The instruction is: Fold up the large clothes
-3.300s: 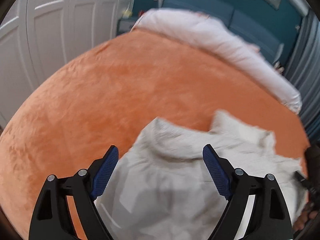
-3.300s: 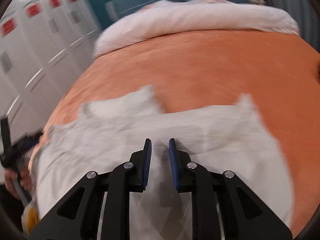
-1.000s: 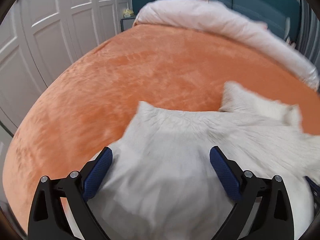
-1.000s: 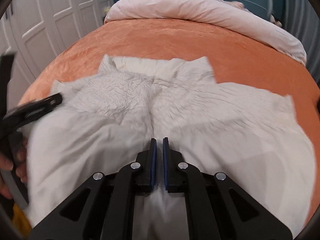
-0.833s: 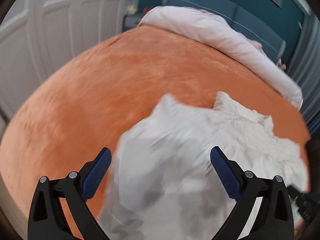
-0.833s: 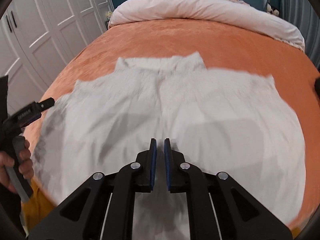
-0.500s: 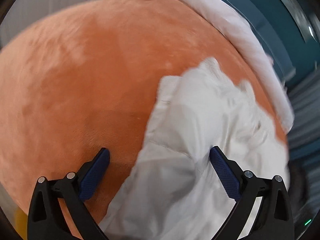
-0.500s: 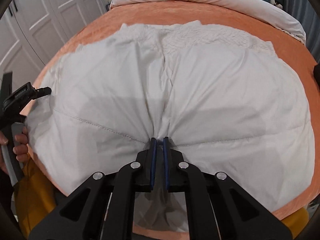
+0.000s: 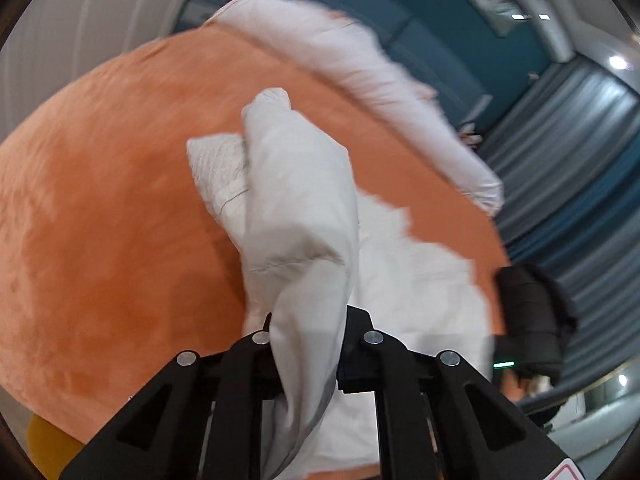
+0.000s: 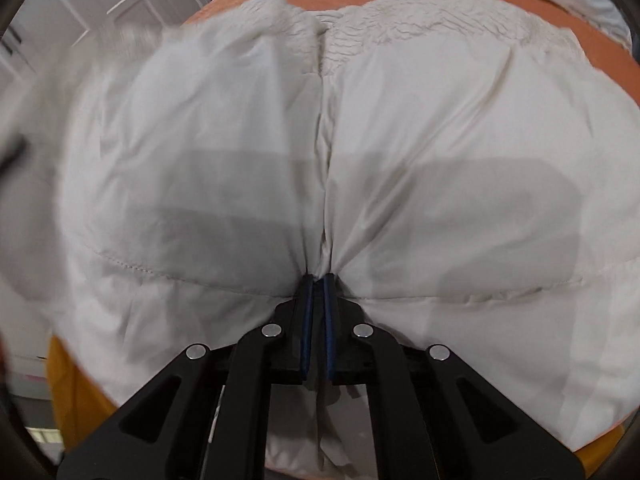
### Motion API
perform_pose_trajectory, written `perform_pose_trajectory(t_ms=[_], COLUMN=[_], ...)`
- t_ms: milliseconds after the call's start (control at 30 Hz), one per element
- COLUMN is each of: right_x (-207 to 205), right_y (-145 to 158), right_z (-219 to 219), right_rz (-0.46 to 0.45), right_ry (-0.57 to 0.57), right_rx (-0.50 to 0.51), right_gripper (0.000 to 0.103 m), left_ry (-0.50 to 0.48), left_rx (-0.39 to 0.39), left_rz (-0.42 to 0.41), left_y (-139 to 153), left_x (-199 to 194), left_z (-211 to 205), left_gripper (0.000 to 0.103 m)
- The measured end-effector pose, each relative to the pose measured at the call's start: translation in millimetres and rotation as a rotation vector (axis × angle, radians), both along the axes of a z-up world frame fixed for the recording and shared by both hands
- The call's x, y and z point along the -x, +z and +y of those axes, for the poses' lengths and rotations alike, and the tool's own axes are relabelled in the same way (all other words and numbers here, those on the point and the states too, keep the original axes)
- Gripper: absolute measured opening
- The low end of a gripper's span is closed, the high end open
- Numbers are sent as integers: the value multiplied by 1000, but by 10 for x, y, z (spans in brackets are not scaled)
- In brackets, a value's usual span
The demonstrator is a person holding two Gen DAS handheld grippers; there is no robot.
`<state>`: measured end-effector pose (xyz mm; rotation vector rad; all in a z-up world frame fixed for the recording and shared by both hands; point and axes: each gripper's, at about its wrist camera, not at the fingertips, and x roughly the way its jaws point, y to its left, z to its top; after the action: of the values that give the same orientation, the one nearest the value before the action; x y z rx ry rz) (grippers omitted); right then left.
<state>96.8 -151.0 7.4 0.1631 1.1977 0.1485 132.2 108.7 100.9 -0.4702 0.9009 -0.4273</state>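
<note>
A large white padded garment (image 9: 296,184) lies on the orange bed cover (image 9: 100,220). My left gripper (image 9: 308,320) is shut on a fold of the garment, which drapes over its fingers and hides the pads. In the right wrist view the garment (image 10: 440,152) fills most of the frame, its ribbed edge at the far side. My right gripper (image 10: 316,280) is shut on the garment's near edge at a central seam, with cloth bunched between the blue pads (image 10: 307,300).
A white duvet (image 9: 360,64) lies rolled at the head of the bed. White wardrobe doors (image 10: 120,4) stand to the left. Grey curtains (image 9: 568,128) hang at the right. The person's dark sleeve (image 9: 532,316) shows at the right edge of the bed.
My left gripper has shut on the garment's left edge and lifted a fold of it. The right gripper has stayed shut on the near edge as the garment was drawn closer.
</note>
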Motion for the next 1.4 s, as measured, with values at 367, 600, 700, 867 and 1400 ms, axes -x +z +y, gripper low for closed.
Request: perform_pose_trajectory(t_ms=[367, 600, 700, 867, 1400], right_x=[727, 655, 646, 964, 1881], right_y=[190, -151, -274, -341, 49], right_z=[-219, -262, -398, -686, -1941], right_rz=[-53, -45, -31, -21, -118], right_ry=[-60, -73, -107, -222, -518], right_rx=[-256, -348, -471, -658, -457], right_gripper=[6, 2, 1, 0, 7], left_ry=[-114, -275, -352, -445, -541], left_rx=[-21, -122, -166, -228, -534], left_rz=[-105, -134, -126, -79, -67], left_y=[786, 859, 791, 557, -285], left_x=[354, 512, 473, 380, 418], left_z=[-770, -1656, -2185, -2927, -3934], left_gripper=[8, 8, 8, 8, 10])
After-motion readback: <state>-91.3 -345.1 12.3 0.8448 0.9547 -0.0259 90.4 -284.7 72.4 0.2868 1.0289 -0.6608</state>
